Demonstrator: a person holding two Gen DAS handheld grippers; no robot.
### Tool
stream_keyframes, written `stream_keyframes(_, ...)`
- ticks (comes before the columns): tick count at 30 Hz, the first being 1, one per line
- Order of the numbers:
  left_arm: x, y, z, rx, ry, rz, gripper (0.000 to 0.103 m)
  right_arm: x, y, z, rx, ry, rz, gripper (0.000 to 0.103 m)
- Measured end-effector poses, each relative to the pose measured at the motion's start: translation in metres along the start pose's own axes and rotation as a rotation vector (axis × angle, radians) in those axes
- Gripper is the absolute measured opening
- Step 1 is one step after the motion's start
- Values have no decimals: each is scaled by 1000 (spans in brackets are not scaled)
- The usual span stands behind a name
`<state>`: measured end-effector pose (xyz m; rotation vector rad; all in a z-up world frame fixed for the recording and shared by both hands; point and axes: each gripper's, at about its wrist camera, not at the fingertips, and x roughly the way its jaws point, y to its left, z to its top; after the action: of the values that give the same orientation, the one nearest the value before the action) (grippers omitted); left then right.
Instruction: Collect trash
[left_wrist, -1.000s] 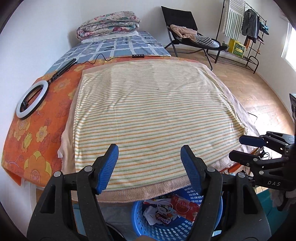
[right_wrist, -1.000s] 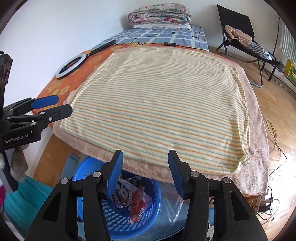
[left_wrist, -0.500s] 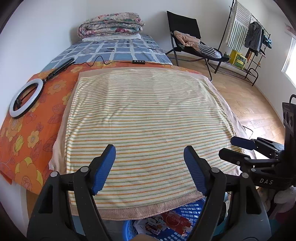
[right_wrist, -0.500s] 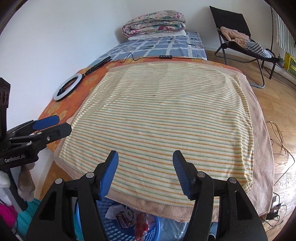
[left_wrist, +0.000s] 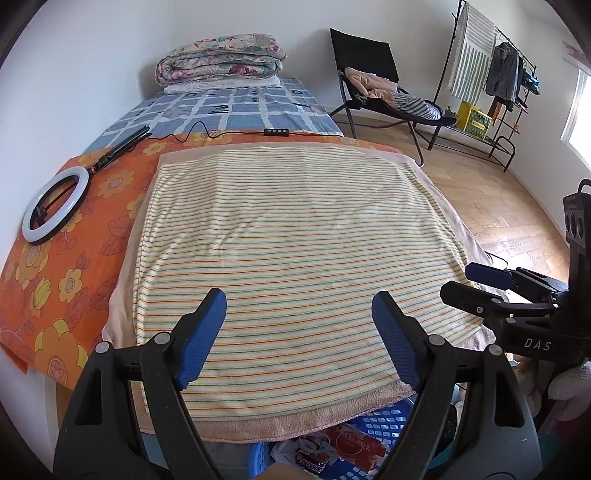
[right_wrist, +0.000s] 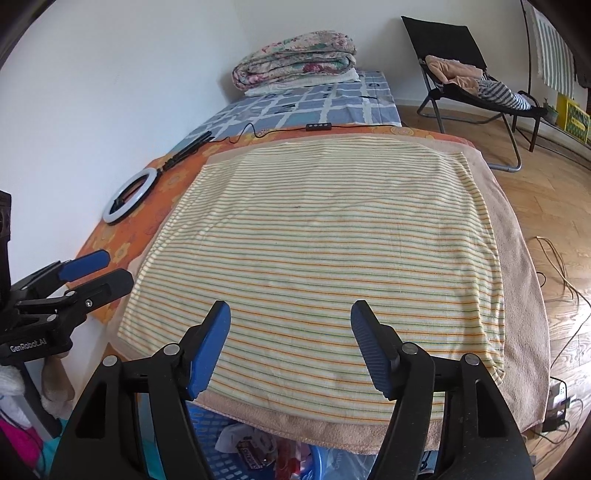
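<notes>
Both grippers raised since earlier | left gripper (left_wrist: 299, 332), right gripper (right_wrist: 290, 343) spread, level, empty

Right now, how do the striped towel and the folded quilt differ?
The striped towel lies spread flat in one layer near the grippers; the folded quilt sits stacked thick at the bed's far end. The towel has thin orange and green lines on cream; the quilt is floral. The towel's near edge overhangs the blue basket; the quilt overhangs nothing. Both rest on the bed.

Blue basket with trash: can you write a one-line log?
left hand-held gripper open | right hand-held gripper open | blue basket holds wrappers | striped towel bare
</notes>
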<state>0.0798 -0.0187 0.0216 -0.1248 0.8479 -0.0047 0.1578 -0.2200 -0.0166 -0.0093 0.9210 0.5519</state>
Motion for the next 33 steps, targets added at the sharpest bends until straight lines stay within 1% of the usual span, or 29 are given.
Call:
stream_keyframes(4,-2,3,-3,-3,-6,16,84,-1,3,0,-12,-7,-1,68)
stream_keyframes(11,-1,4,-3,-5,-3,16,85,-2,4,0,-21,-17,-7,68)
stream_keyframes(33,0,6,-5,-11,5,21,85,0,2,-3,-23,-8,-6,68)
